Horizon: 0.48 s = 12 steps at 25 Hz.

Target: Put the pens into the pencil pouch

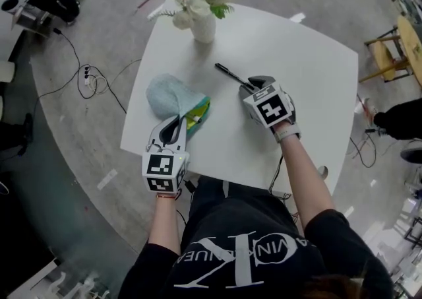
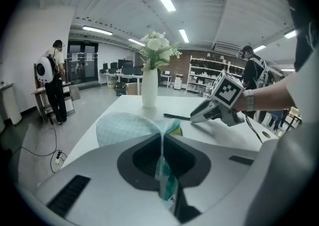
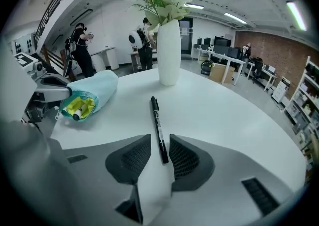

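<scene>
– While the left gripper (image 1: 178,122) is clenching the pouch (image 1: 165,95) rim, where is the pen (image 3: 157,122) lying?
– Between the released fingers of the right gripper (image 3: 159,141), untouched; closing crookedly, they are risking pushing it away.

At the bottom of the head view, a black short-sleeved T-shirt (image 1: 244,258) with large white lettering across the chest is worn, and a pale band (image 1: 287,134) is seen round the wrist at the right. The left gripper (image 1: 179,123) and the right gripper (image 1: 251,84) are each built as a light grey moulded shell, topped by a white cube (image 1: 271,107) printed with black square markers. Dark grey linings are set into the jaws, ribbed in the right gripper view, and a thin black cable (image 1: 275,172) is seen below the right wrist.
</scene>
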Each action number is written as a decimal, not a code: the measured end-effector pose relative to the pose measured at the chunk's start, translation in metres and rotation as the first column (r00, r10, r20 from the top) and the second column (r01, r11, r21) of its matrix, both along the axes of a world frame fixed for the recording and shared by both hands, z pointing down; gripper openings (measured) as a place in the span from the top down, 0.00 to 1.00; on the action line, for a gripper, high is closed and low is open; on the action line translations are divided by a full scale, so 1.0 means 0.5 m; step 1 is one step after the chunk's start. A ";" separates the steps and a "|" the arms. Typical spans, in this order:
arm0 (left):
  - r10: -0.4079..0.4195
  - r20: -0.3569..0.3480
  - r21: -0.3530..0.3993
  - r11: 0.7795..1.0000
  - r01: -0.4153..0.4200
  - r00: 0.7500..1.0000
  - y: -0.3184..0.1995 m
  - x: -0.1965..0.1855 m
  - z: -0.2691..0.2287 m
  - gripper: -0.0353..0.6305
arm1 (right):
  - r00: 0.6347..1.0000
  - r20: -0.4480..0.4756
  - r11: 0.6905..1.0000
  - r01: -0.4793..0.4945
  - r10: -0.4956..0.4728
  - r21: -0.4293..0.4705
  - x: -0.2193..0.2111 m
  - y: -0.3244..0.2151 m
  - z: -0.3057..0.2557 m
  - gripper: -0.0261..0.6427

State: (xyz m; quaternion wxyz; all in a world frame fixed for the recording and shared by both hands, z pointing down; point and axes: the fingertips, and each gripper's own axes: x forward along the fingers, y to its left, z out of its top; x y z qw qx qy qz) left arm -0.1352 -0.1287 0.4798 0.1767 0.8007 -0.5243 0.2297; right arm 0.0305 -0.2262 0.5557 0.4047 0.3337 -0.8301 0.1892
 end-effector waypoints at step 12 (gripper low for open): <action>-0.017 -0.001 -0.005 1.000 0.017 1.000 0.007 -0.009 0.009 0.92 | 0.999 0.002 0.999 0.041 -0.040 -0.020 -0.008 0.004 0.009 0.84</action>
